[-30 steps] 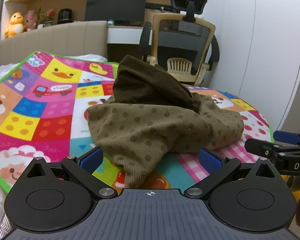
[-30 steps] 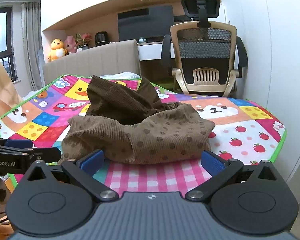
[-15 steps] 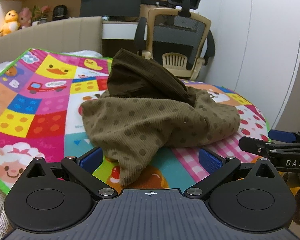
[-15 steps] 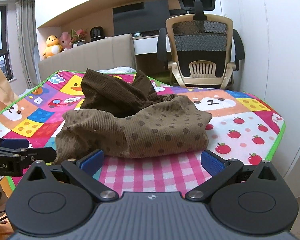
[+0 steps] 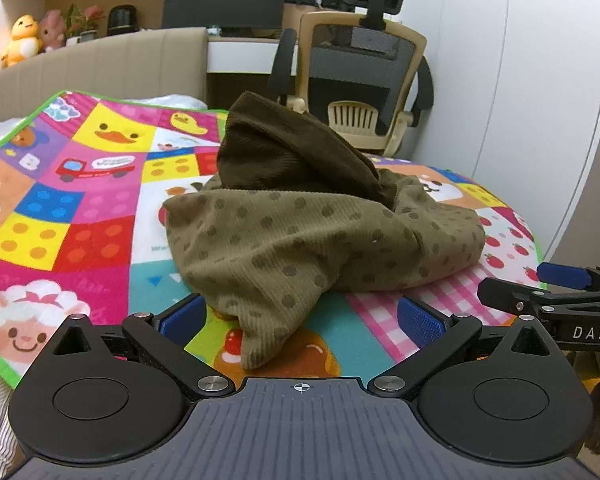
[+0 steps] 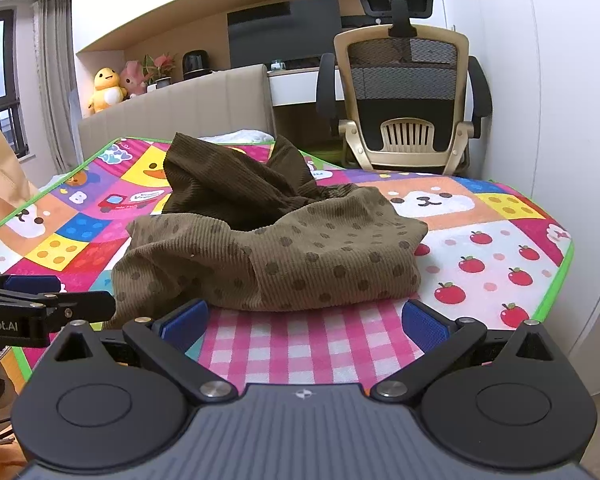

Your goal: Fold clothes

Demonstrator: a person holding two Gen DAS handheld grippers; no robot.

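Observation:
A crumpled brown corduroy garment with dark dots lies in a heap on the colourful play mat; its darker inside sticks up at the back. It also shows in the right wrist view. My left gripper is open, its blue pads on either side of the garment's near corner, which hangs toward me. My right gripper is open just short of the garment's front edge, over the pink checked patch. Each gripper shows at the edge of the other's view.
The mat covers a bed with a beige headboard. An office chair and a desk with a monitor stand behind. A white wall runs along the right. Plush toys sit on the ledge.
Both grippers have moved slightly closer to the garment and shifted a little. Both stay open. The garment has not moved.

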